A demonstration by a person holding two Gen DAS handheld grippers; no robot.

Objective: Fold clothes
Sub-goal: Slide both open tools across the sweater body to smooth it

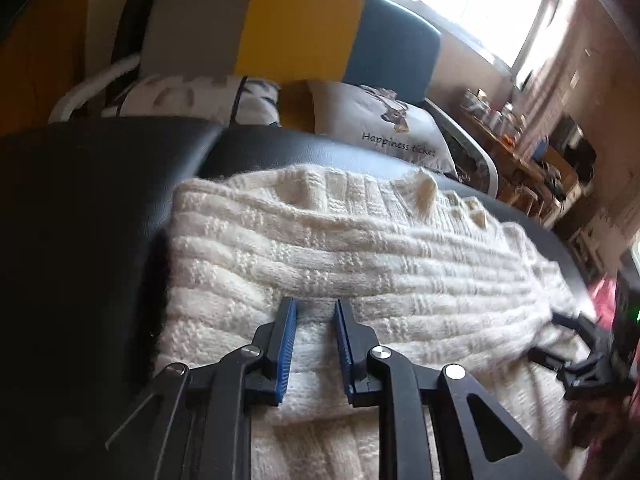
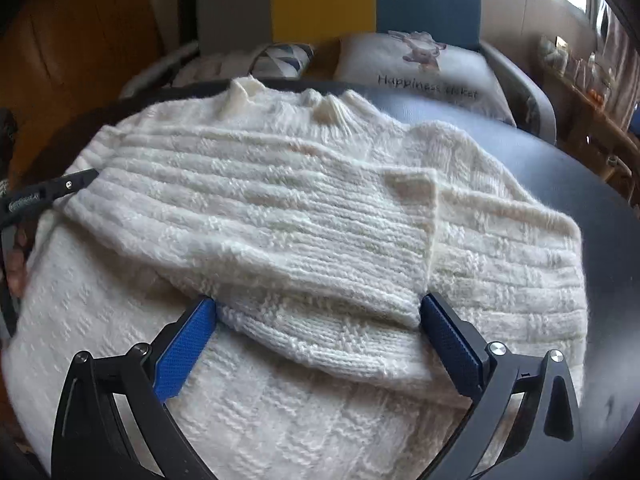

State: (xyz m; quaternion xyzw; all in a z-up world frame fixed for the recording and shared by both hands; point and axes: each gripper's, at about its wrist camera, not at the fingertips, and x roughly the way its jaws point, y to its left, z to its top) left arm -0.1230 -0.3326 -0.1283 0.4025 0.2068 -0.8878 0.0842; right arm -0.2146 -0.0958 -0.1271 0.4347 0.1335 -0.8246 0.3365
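The sweater lay flat on the black table, collar at twelve o'clock, both sleeves folded across its body. My right gripper stood spread wide, its pads either side of the upper sleeve's cuff, gripping nothing. My left gripper hung over the sweater's nine o'clock side, jaws narrowly parted with knit showing in the gap; I could not tell whether they pinched it. Beyond the table at twelve o'clock sat a pillow reading "Happiness ticket".
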